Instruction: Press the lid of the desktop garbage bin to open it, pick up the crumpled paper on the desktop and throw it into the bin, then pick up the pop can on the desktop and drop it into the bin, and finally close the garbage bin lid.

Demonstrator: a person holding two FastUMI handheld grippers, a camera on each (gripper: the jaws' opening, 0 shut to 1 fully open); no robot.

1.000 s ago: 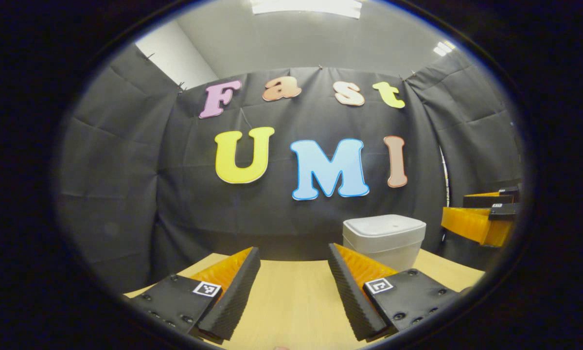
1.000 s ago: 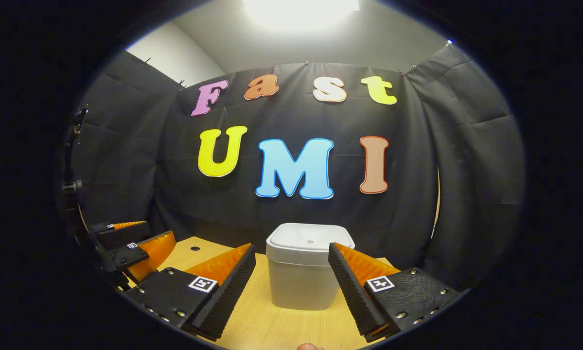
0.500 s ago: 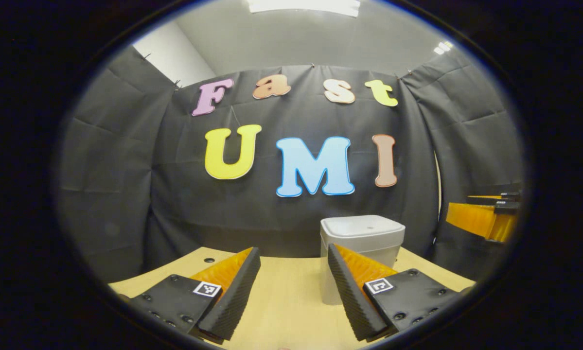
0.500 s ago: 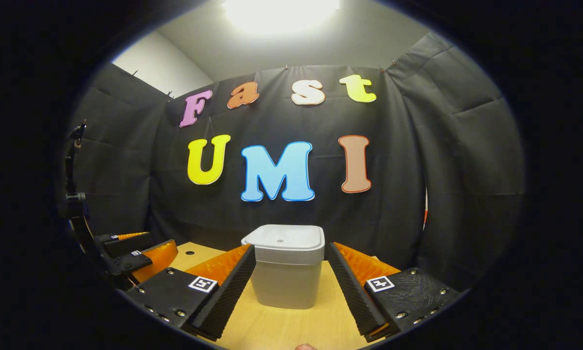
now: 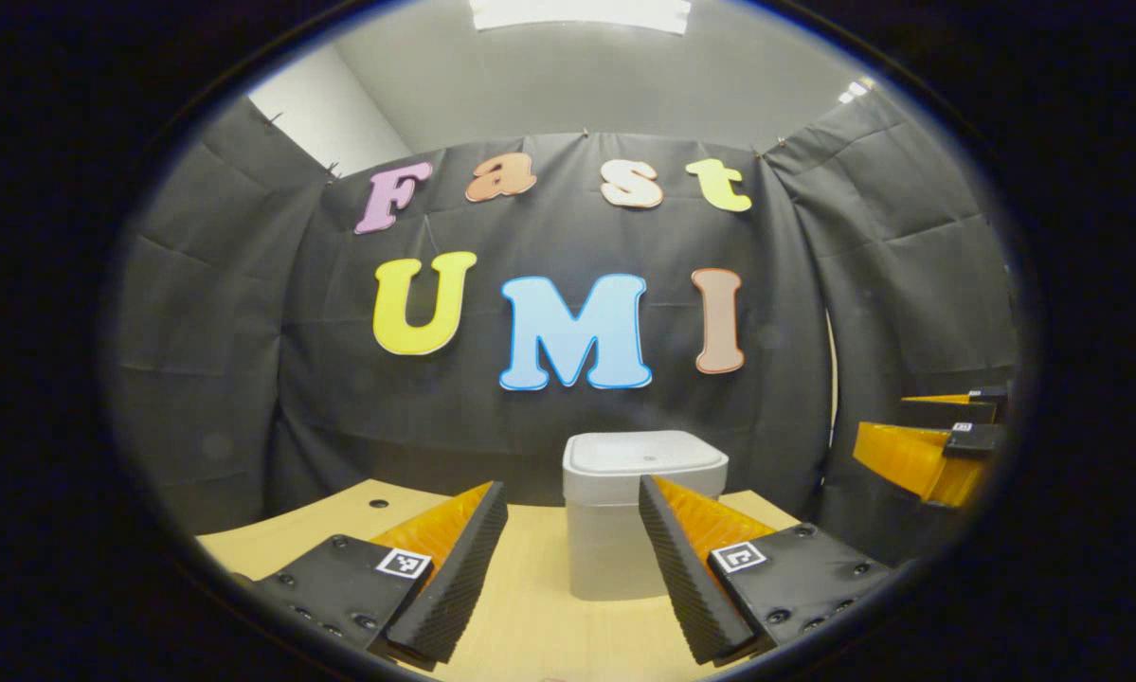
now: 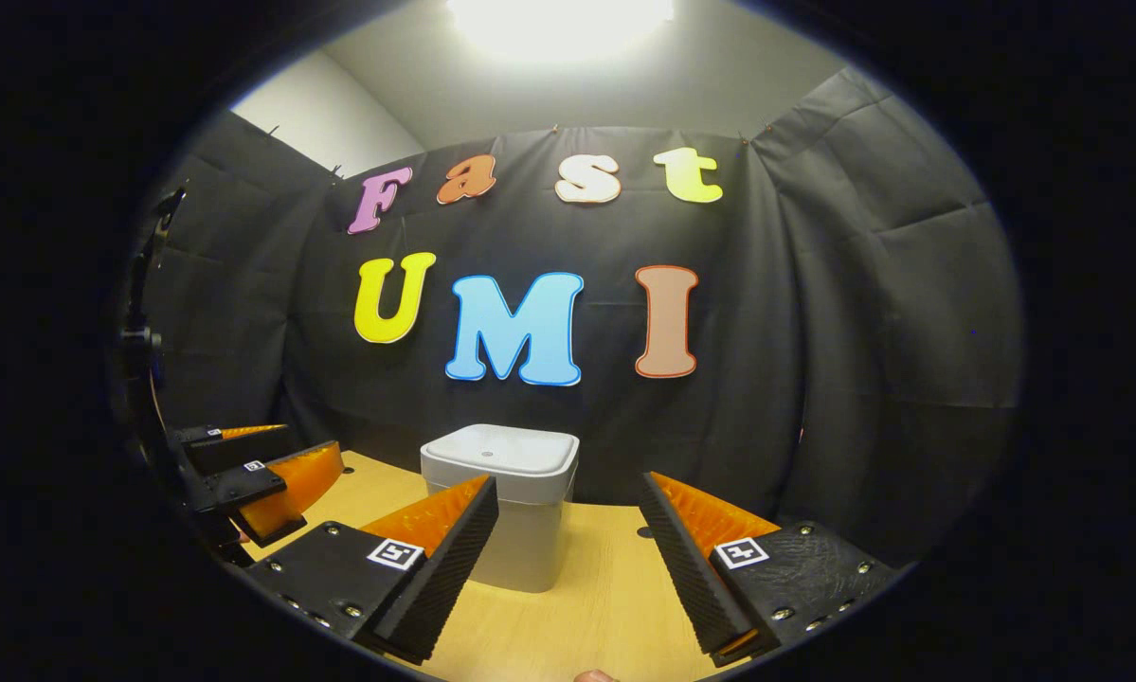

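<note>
We hold both grippers above the table [image 5: 539, 606] with nothing between the jaws. The left gripper [image 5: 572, 568] has its jaws spread wide, and the bin [image 5: 615, 530] stands straight ahead of it, lid [image 5: 643, 453] down. The right gripper [image 6: 568, 568] is likewise parted, with the bin [image 6: 520, 540] ahead and a little to its left. In the right gripper view, the left gripper [image 6: 255, 474] hangs at the far left edge.
</note>
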